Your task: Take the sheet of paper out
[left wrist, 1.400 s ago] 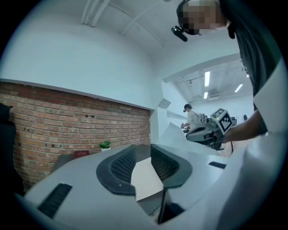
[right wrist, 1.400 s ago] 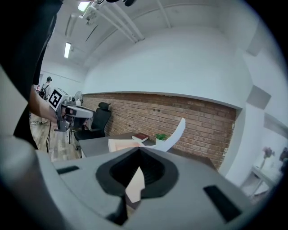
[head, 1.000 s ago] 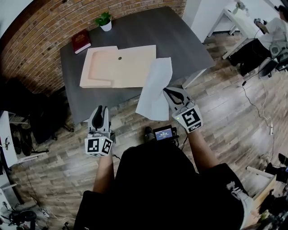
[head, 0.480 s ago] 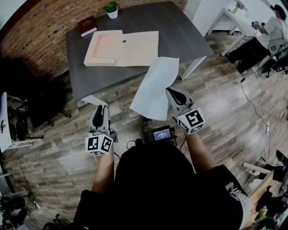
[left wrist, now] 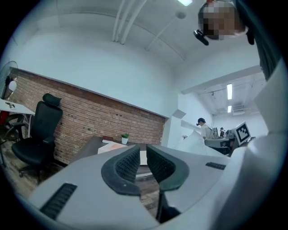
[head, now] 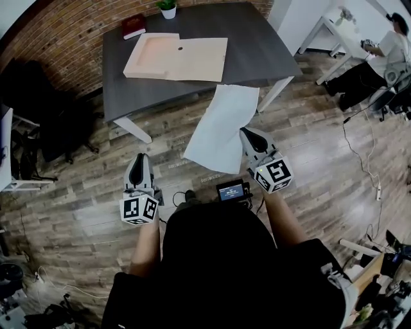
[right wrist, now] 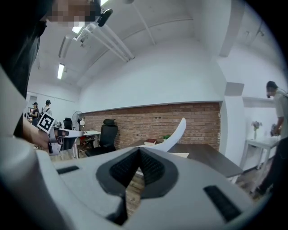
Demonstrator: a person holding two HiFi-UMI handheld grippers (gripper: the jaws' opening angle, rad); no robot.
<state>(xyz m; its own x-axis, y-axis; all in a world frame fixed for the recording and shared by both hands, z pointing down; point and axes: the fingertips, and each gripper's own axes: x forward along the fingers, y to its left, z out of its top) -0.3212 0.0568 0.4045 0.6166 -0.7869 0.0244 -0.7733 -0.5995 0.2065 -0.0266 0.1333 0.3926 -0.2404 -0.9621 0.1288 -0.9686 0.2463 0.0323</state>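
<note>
A white sheet of paper (head: 221, 128) hangs in the air over the wooden floor, well clear of the dark table (head: 257, 54). My right gripper (head: 248, 137) is shut on its near right edge; in the right gripper view the sheet (right wrist: 176, 134) curves up edge-on from the closed jaws of the right gripper (right wrist: 138, 157). An open beige folder (head: 176, 58) lies flat on the table. My left gripper (head: 139, 164) is held level at the left, away from the paper. Its jaws are closing with nothing between them, and in the left gripper view the left gripper (left wrist: 143, 158) shows a narrow gap.
A red book (head: 133, 26) and a small potted plant (head: 168, 6) stand at the table's far edge. A black office chair (head: 38, 103) is at the left by the brick wall. A person sits at a white desk (head: 347, 26) at the far right. Cables lie on the floor.
Both grippers and the paper have moved back from the table, which now lies farther up in the head view. The paper stays in the right gripper.
</note>
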